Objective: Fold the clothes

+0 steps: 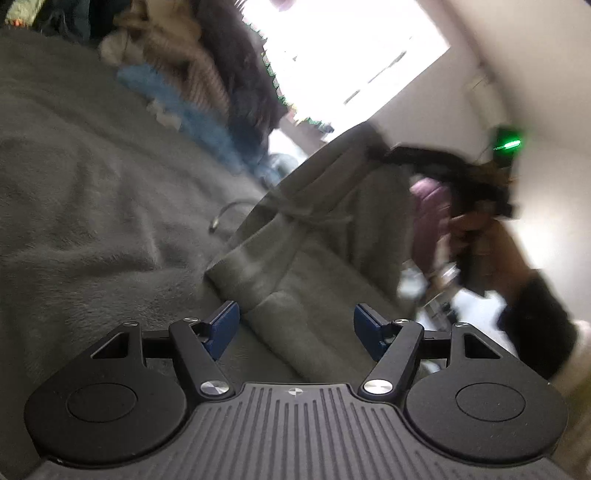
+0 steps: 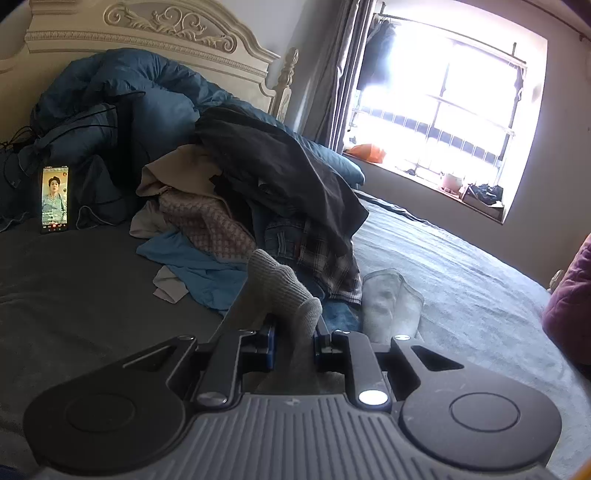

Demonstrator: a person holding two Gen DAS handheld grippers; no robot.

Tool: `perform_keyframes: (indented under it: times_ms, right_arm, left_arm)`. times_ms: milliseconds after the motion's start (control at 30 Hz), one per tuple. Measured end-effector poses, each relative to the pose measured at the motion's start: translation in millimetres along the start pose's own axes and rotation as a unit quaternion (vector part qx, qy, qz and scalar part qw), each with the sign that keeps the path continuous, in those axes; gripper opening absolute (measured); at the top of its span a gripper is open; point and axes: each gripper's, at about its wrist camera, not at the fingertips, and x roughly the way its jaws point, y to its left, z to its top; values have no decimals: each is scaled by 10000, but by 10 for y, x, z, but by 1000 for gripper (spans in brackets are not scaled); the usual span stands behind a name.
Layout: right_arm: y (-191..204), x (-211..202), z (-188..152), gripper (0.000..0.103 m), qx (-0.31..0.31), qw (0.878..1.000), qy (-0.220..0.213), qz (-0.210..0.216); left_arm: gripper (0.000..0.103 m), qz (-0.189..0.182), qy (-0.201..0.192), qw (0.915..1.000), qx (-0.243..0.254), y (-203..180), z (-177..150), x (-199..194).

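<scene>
Left wrist view, blurred. Grey blanket (image 1: 92, 192) covered the bed on the left; a small cable (image 1: 225, 214) lay on it near the middle. Clothes pile (image 1: 199, 74) sat toward the far edge of the bed. Left gripper (image 1: 295, 328) had its 2 blue fingers (image 1: 223, 326) spread apart, released, nothing pinched; the grey garment (image 1: 295, 258) lay on the blanket between and ahead of them. To the right the garment rose off the bed toward the right gripper (image 1: 424, 162), carried by a hand (image 1: 476, 225) in a dark sleeve (image 1: 535, 325).

Right wrist view. A phone (image 2: 54, 199) stood propped against the blue duvet (image 2: 122, 103) at the headboard (image 2: 147, 33) end. The pile (image 2: 251, 192) occupied the middle of the bed. Right gripper (image 2: 293, 345) was clenched on a ribbed cuff of the same grey garment (image 2: 284, 291), the cloth bunching above the fingers. A pale folded item (image 2: 388, 302) lay just right of it on the bed. Window (image 2: 443, 103) at the far right, a purple cushion (image 2: 572, 302) by the bed's right edge.
</scene>
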Motion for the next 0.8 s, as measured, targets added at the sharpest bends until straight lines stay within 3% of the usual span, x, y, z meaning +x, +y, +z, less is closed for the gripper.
perform_keyframes:
  times_ms: [67, 167, 300, 400, 600, 800]
  right_arm:
    - [-33, 1, -31, 20, 51, 10000, -17, 35]
    - [-90, 13, -76, 20, 127, 9999, -34, 86]
    - [-157, 55, -139, 20, 247, 9996, -10, 112]
    - [-203, 70, -171, 20, 304, 9995, 3, 92]
    - [-289, -3, -81, 20, 296, 9995, -115, -17]
    - [-141, -70, 180, 19, 99, 9994, -336, -26]
  left_arm:
    - [66, 148, 213, 9996, -120, 27, 15, 147]
    - [60, 209, 225, 9983, -495, 96, 15, 274]
    - [40, 417, 82, 9954, -858, 123, 39, 387]
    - [24, 508, 36, 9955, -797, 61, 44, 410]
    - [16, 558, -563, 9966, -245, -191, 57, 143]
    - [13, 369, -1252, 9913, -149, -321, 97, -207]
